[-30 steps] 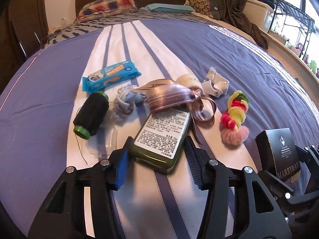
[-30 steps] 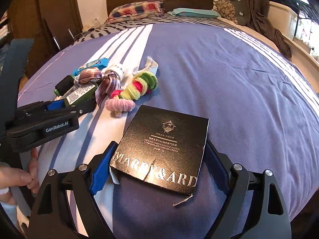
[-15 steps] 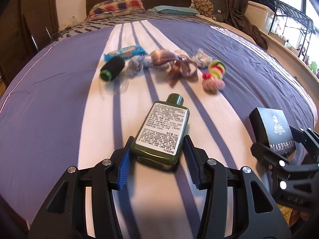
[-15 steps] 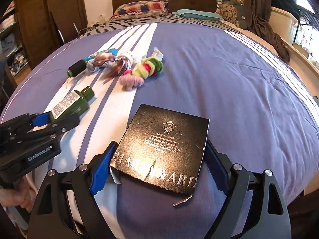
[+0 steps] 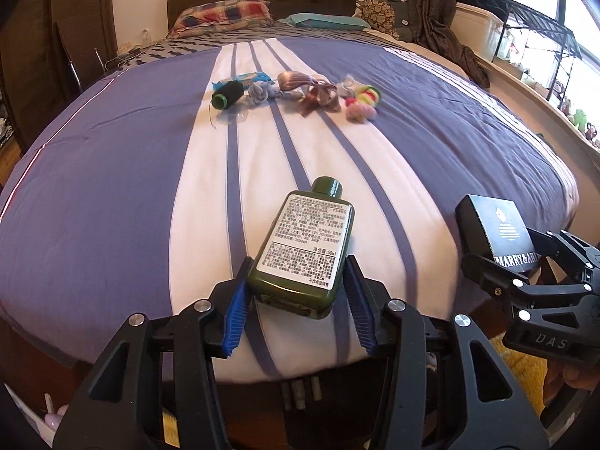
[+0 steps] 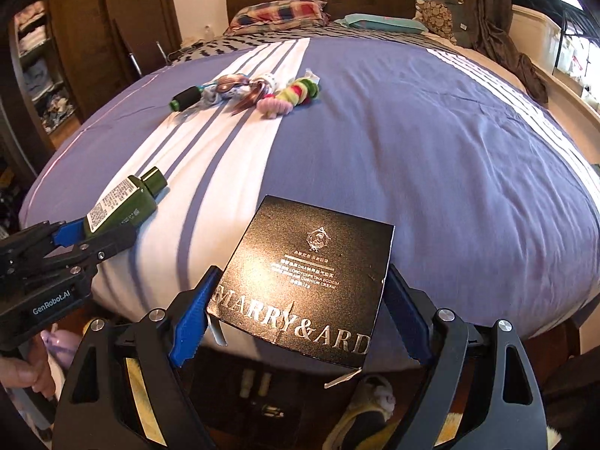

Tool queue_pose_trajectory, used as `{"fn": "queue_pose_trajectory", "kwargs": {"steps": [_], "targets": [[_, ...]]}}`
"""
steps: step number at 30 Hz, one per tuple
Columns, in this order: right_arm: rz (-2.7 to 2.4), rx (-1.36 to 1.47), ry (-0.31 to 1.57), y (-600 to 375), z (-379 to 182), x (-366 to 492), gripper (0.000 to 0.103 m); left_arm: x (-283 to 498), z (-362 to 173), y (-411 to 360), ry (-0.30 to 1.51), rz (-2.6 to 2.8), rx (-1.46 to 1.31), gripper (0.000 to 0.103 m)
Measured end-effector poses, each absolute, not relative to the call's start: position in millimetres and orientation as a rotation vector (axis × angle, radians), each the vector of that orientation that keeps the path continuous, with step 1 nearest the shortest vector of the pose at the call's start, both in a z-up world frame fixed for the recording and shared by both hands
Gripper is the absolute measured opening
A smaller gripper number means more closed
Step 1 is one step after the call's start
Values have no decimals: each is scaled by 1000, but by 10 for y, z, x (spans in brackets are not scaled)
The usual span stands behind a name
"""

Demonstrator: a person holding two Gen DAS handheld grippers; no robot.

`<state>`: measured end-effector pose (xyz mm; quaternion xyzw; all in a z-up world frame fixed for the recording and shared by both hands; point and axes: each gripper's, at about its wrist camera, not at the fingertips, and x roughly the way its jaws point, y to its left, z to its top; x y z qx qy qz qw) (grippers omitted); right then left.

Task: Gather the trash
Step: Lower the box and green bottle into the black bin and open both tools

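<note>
A dark green bottle (image 5: 307, 240) with a white printed label sits between the blue pads of my left gripper (image 5: 296, 281), which is shut on its base. The bottle hangs over the near edge of the bed. The right wrist view shows the same bottle (image 6: 120, 206) in the left gripper (image 6: 90, 232) at the left. My right gripper (image 6: 302, 281) is shut on a flat black cardboard box (image 6: 311, 258) with silver lettering, also over the bed's near edge. In the left wrist view that box (image 5: 495, 225) appears at the right.
A small pile lies far up the striped purple bed cover (image 5: 112, 187): a black thread spool (image 5: 227, 95), a blue packet (image 5: 243, 78), a brown ribbon (image 5: 318, 97) and bright hair scrunchies (image 5: 362, 103). Pillows (image 5: 225, 13) and headboard stand behind. Dark wardrobes (image 6: 75, 37) are at the left.
Both grippers have drawn back from the pile toward the foot of the bed, carrying the bottle and the box. The pile now lies far off and the bed's edge shows below.
</note>
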<state>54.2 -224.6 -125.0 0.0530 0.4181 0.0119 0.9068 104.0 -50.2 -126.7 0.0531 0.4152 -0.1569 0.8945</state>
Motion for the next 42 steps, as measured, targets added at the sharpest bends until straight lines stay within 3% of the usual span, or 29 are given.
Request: {"fn": "queue_pose_trajectory", "kwargs": {"steps": [17,26,34,42], "targets": [[107,171,902,-2197,-1504,-153,85,192,-1681,-297,947,-329,107,45],[144,152,1020,-2007,-1928,-167,85,104,-2241,-211,1092,-338,76,40],[159,203,1149,-2001,-2363,-42,85,211,-2703,-240,1224,-365,42,26],[190,302,1239,-2023,-2644,127,87,289,-2911,-303,1289,-383,51,26]]}}
